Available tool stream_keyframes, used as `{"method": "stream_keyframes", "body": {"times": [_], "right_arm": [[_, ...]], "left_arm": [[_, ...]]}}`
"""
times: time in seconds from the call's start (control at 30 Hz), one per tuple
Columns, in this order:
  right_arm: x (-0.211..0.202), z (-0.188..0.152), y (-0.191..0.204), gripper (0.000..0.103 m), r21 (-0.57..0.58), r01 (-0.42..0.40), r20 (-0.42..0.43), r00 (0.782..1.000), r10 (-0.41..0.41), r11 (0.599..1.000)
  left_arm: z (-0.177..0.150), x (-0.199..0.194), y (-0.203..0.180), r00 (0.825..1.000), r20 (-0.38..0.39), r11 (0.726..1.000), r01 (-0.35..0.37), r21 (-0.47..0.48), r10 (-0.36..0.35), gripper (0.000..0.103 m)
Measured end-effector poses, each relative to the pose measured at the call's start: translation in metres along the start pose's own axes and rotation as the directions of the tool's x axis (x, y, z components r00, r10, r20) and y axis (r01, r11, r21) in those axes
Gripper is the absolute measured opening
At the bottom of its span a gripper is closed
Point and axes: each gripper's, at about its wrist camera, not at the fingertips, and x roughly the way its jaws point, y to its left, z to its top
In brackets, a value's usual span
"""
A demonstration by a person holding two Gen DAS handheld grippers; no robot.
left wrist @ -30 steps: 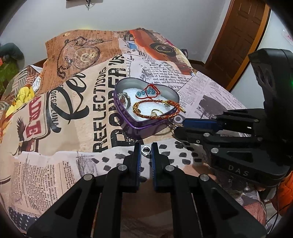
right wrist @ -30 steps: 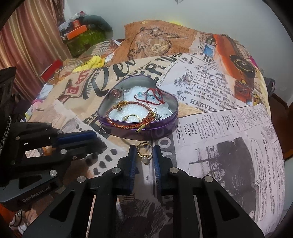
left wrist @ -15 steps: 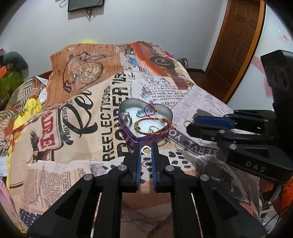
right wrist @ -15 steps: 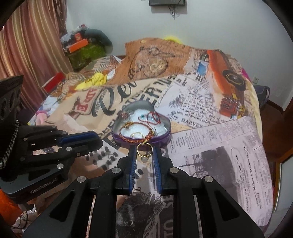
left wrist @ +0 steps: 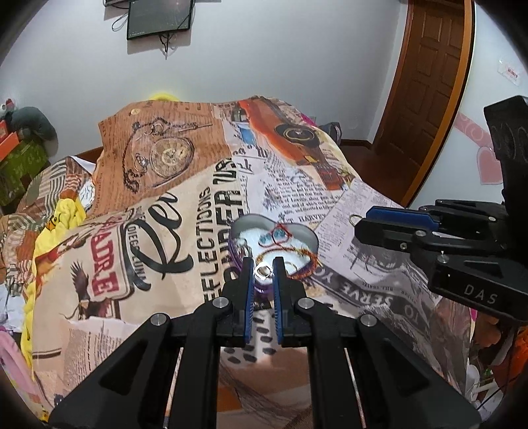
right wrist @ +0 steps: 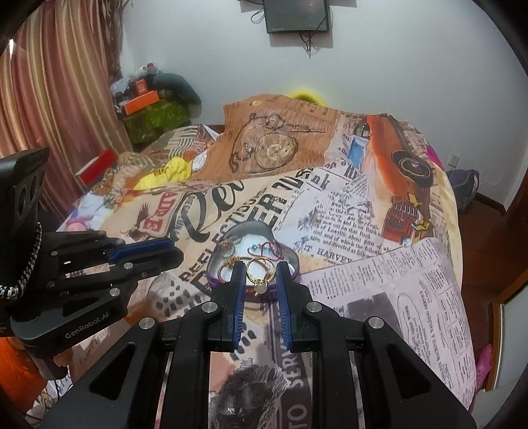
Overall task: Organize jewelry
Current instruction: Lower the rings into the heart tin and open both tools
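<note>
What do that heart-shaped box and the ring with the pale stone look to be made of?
The heart-shaped box looks like thin metal: a shiny silver inner wall, glossy purple outside, white padding within. The ring, held between the right gripper fingers, looks like gold-coloured metal with a bright sheen; its stone is milky and smooth, perhaps opal or glass.

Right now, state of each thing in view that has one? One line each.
left tongs: shut on a small silver ring, raised above the bed
right tongs: shut on a gold ring with a pale stone, raised
heart-shaped tin: lidless and open, resting on the bedspread
beaded bracelet: draped over the tin's rim
wall screen: dark
door: closed
</note>
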Motion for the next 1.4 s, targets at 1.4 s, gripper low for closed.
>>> {"method": "stream_keyframes", "body": {"times": [1.4], "right_arm": [[0.075, -0.003, -0.006, 0.017, -0.008, -0.056, -0.130, 0.990, 0.055, 0.998]], "left_arm": [[0.010, 0.060, 0.014, 0.997, -0.072, 0.999, 0.026, -0.034, -0.028, 0.009]]}}
